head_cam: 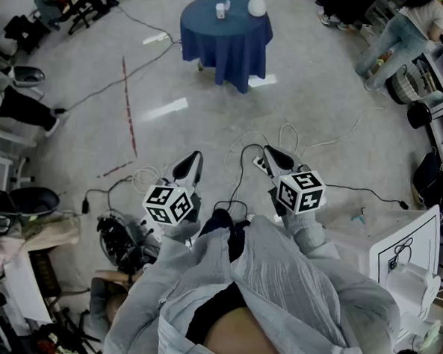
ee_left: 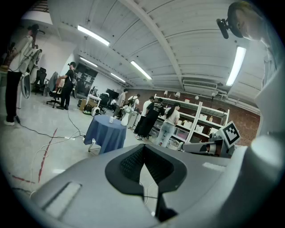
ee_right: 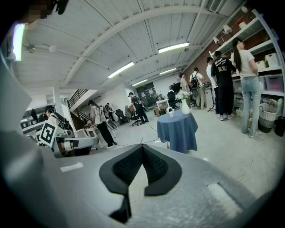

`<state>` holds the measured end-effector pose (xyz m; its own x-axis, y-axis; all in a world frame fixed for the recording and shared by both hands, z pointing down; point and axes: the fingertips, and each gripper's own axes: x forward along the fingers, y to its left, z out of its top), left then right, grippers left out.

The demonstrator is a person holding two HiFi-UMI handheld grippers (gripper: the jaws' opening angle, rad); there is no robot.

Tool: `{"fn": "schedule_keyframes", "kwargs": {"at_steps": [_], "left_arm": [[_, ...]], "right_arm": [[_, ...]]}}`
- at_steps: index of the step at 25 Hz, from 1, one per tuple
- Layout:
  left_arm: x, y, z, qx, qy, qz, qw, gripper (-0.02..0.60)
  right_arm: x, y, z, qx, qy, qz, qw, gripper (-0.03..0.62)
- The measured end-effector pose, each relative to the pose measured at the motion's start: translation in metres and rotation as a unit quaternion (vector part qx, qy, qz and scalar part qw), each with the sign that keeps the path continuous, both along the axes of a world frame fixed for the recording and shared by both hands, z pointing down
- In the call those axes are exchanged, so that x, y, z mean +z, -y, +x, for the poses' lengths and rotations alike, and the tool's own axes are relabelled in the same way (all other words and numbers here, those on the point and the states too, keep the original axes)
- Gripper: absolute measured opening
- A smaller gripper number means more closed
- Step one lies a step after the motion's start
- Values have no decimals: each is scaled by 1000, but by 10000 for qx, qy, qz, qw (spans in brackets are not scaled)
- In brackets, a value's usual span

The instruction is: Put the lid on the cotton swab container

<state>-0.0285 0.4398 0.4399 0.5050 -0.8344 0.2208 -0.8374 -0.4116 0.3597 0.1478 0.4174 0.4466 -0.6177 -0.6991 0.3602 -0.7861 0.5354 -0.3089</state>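
Observation:
Far ahead stands a round table under a blue cloth [head_cam: 226,38], also in the left gripper view [ee_left: 106,133] and the right gripper view [ee_right: 180,129]. On it are a small white container [head_cam: 221,10] [ee_left: 111,119] [ee_right: 170,112] and a white vase [head_cam: 257,4] [ee_right: 185,107]. I can make out no separate lid. My left gripper [head_cam: 191,163] [ee_left: 143,149] and right gripper [head_cam: 271,155] [ee_right: 142,147] are held side by side in front of the person's body, well short of the table. Both are shut with nothing between the pads.
Cables [head_cam: 240,174] and a power strip lie on the floor under the grippers. A red tape line [head_cam: 128,107] runs at the left. Bags and chairs crowd the left edge. A white box [head_cam: 407,259] stands at the right, and people [ee_left: 167,122] stand by shelves.

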Motion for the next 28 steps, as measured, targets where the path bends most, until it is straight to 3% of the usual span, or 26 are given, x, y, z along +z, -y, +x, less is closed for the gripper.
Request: {"fn": "schedule_keyframes", "kwargs": {"at_steps": [9, 15, 22, 28], "left_arm": [[-11, -9, 27, 77, 341, 139, 9993, 15], [-16, -26, 40, -182, 538, 485, 9972, 15], [-1, -50, 46, -315, 614, 333, 9971, 15], [3, -31, 40, -457, 628, 375, 9963, 15]], "right_arm": [[-14, -15, 23, -22, -7, 229, 9997, 2], [-20, -31, 36, -72, 234, 578, 9980, 2], [-1, -43, 42, -124, 393, 297, 9987, 2], [3, -30, 31, -302, 375, 316, 9983, 2]]}}
